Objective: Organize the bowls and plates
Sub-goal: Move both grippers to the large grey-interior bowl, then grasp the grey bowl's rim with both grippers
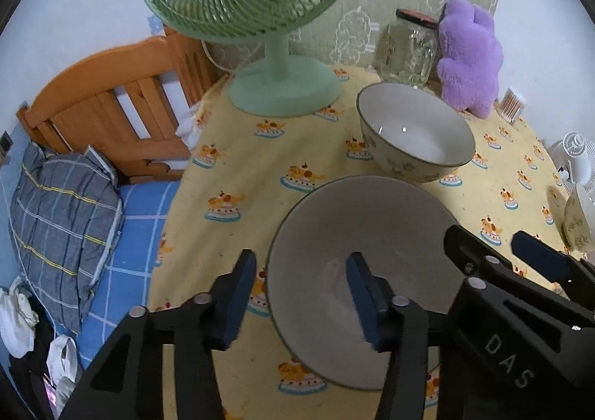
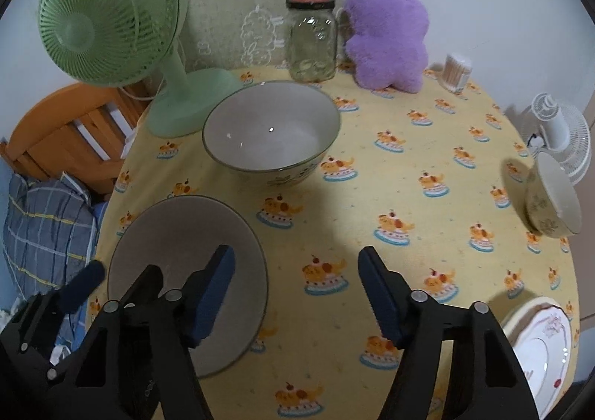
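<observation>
While nothing on the yellow cake-print tablecloth (image 2: 372, 196) has been stacked yet, the sorting looks barely begun, judging by how widely the crockery is spread. Nearest the left gripper (image 1: 301, 293) sits a shallow grey bowl (image 1: 372, 234), and that gripper's blue pads straddle its near-left rim, one finger outside the wall and one over the inside, jaws spread and not yet pinching anything. Beyond it, toward the far side, stands a deeper floral bowl (image 2: 271, 133) with a dark rim, upright and empty, just in front of the green desk fan (image 2: 111, 18). Over the bare cloth to the right of the grey bowl the right gripper (image 2: 297, 293) hangs with its jaws wide apart, holding nothing. At the right edge of the table a small floral bowl (image 2: 550, 196) appears to sit, though lens distortion makes it hard to tell whether it is tilted, and at the near right a white plate with a floral pattern (image 2: 539, 345) rests on what may be a second, cream-rimmed plate. Along the far edge stand a glass jar (image 2: 311, 40), a purple plush toy (image 2: 386, 29) and a tub of cotton swabs (image 2: 457, 72). Left to do, by my reading: nest the three bowls and bring the plates together
</observation>
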A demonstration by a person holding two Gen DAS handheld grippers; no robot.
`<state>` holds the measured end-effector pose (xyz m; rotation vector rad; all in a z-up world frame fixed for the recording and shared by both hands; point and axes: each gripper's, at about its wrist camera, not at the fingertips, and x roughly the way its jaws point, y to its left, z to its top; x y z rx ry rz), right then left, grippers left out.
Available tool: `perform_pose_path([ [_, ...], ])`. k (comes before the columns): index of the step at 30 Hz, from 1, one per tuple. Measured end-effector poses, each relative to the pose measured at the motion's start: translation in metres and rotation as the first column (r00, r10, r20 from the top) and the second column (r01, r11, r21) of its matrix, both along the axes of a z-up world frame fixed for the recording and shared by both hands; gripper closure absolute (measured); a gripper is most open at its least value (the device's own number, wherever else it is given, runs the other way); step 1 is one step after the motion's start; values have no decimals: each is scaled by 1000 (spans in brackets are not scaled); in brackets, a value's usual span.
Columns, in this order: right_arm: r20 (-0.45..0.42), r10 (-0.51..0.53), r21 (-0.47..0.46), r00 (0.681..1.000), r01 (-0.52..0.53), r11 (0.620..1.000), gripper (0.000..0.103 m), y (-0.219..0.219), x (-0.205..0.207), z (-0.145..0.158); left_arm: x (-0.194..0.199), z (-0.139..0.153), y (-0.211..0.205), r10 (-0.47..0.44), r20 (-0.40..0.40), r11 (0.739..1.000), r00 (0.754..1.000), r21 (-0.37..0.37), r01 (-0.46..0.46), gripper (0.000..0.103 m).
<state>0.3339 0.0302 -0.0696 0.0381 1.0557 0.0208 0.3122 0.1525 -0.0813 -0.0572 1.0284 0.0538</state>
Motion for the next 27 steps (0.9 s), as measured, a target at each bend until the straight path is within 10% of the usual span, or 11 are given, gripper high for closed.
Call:
perform_pose_path([
  [13, -51, 76, 34, 996, -75, 997, 81, 20, 17, -17, 8, -15, 4, 33, -30, 999, 999, -4, -33, 74],
  [27, -56, 58, 43, 997, -55, 998, 81, 8, -9, 1, -13, -2, -7, 29, -37, 999, 999, -20, -30, 74],
])
